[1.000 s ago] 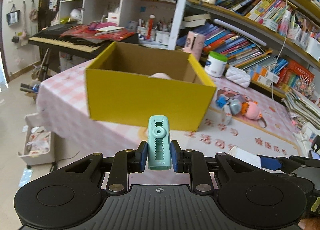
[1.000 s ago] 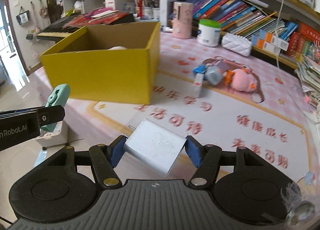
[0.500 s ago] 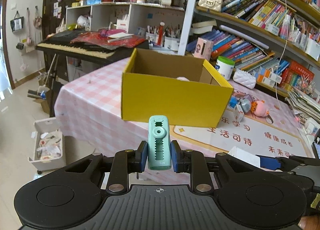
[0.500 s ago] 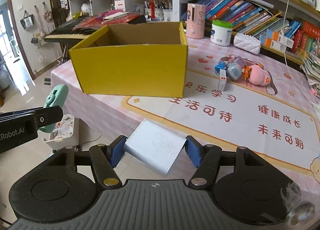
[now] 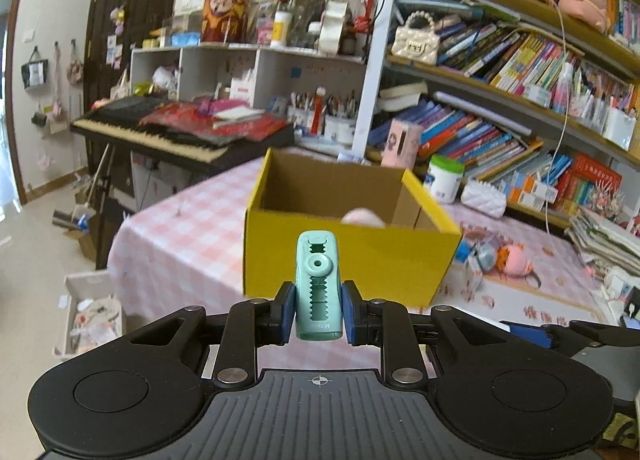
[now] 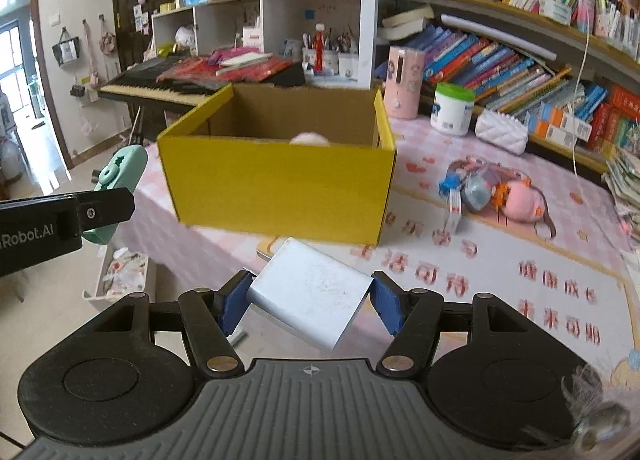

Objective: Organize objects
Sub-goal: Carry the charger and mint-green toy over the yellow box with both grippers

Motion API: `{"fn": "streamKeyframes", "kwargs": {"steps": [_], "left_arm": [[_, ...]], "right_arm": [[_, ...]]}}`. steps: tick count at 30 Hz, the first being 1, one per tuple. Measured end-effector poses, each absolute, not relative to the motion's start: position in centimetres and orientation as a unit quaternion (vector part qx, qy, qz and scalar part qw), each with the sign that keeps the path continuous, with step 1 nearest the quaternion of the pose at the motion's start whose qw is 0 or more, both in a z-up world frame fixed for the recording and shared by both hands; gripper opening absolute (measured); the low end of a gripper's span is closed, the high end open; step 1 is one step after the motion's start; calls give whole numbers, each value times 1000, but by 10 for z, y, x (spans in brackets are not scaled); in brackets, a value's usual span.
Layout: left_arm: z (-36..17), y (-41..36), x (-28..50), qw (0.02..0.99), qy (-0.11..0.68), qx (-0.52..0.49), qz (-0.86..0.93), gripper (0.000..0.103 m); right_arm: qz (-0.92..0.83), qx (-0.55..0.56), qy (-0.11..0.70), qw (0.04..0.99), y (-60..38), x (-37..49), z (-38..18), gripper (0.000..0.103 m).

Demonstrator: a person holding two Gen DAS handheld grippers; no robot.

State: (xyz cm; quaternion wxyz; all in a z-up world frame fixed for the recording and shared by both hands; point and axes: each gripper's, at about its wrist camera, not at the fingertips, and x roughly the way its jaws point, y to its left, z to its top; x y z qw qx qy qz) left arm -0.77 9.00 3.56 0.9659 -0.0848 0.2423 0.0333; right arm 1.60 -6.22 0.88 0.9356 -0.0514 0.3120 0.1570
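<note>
Left wrist cam: the left gripper has its blue pads clamped on a mint-green clip thing, which stands upright between the fingers; straight ahead of it sits the yellow box, open on top, on the pink checked table; a pale pink round object peeks over the box's near wall; off to the right of the box there's a little pile of toys; the keyboard piano is further off, ahead and to the left.

Right wrist cam: the right gripper is squeezing a flat white block, tilted, looks like a charger; the box is just ahead, slightly left; the left gripper pokes in from the left edge, holding the clip; the toys lie ahead to the right.
</note>
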Motion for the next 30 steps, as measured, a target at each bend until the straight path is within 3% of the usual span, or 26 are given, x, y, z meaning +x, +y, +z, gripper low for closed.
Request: {"fn": "streamKeyframes", "kwargs": {"steps": [14,30], "left_arm": [[59,92,78,975,196,-74,74,23],[31,79,155,958,258,-73,103,23]], "right_arm": [[199,-58,245,947,-49,124,46,63],[235,-108,288,922,-42,220,18,63]]}}
